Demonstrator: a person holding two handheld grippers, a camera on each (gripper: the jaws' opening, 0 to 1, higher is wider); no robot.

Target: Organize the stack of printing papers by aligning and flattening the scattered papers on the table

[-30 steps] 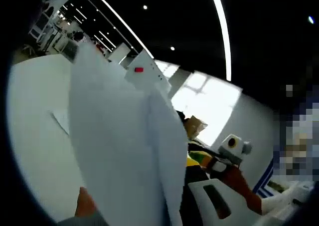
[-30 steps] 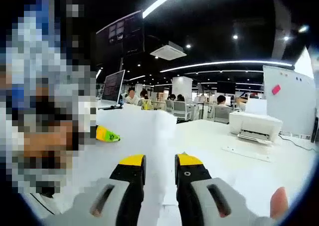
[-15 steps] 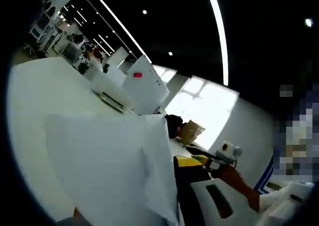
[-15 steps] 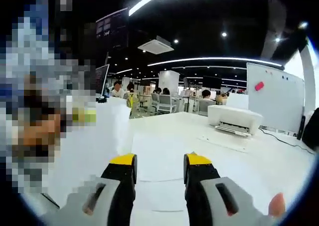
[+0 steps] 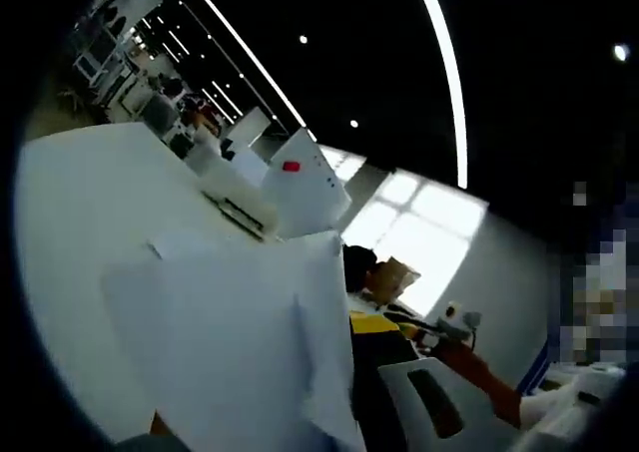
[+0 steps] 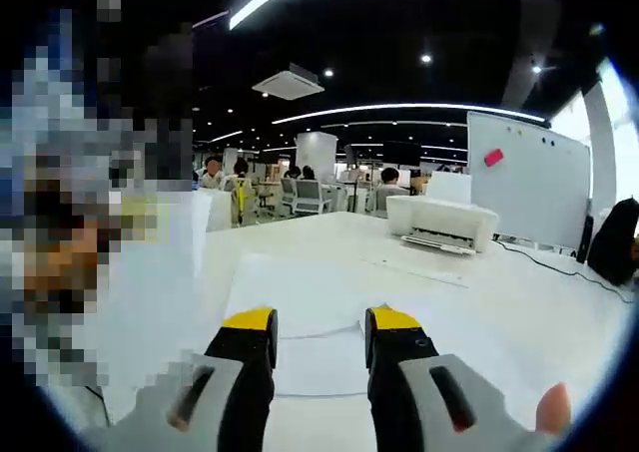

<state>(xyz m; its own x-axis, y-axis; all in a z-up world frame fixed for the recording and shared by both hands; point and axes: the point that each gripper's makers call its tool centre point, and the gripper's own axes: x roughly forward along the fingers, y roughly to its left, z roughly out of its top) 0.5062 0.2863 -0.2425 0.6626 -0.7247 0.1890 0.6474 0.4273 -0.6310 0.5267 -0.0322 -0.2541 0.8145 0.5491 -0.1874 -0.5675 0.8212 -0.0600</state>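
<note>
A sheaf of white printing papers (image 5: 230, 342) fans out over the white table (image 5: 70, 232) in the left gripper view. My left gripper (image 5: 334, 330) is shut on its near edge. The sheets hide the left jaw, and the yellow-tipped right jaw rises just beside the paper's edge. In the right gripper view, loose sheets (image 6: 319, 302) lie flat and slightly askew on the table (image 6: 519, 312). My right gripper (image 6: 319, 324) hovers over them, open, with nothing between its jaws. At the left of that view another sheet (image 6: 150, 282) stands up.
A white printer (image 6: 439, 223) sits further back on the table, with a whiteboard (image 6: 524, 178) bearing a red magnet behind it. A person in black (image 6: 614, 242) is at the right edge. People sit at desks in the background. The left gripper view shows the same printer (image 5: 235, 188).
The papers in my left gripper have dropped from upright to a lower, spread position. My right jaws have spread wider, and the sheet that stood between them now lies on the table.
</note>
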